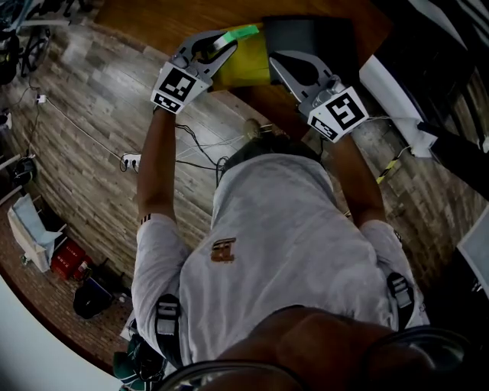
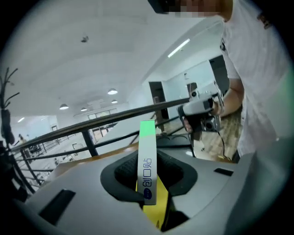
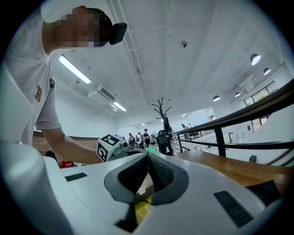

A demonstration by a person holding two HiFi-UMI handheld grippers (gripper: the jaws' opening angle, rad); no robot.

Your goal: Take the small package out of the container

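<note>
Two grippers are held close together above the wooden tabletop (image 1: 145, 14). The left gripper (image 1: 221, 44) is clamped on the small package (image 2: 147, 156), a slim white box with a green end, which projects from the left edge of the yellow container (image 1: 250, 67) and seems partly inside it. The right gripper (image 1: 279, 63) is pinched shut on the container's opposite edge, with a thin flap seen between its jaws. The pull-out step appears to be in hand. Next, the package would need to be drawn clear of the container while the container is held steady.
</note>
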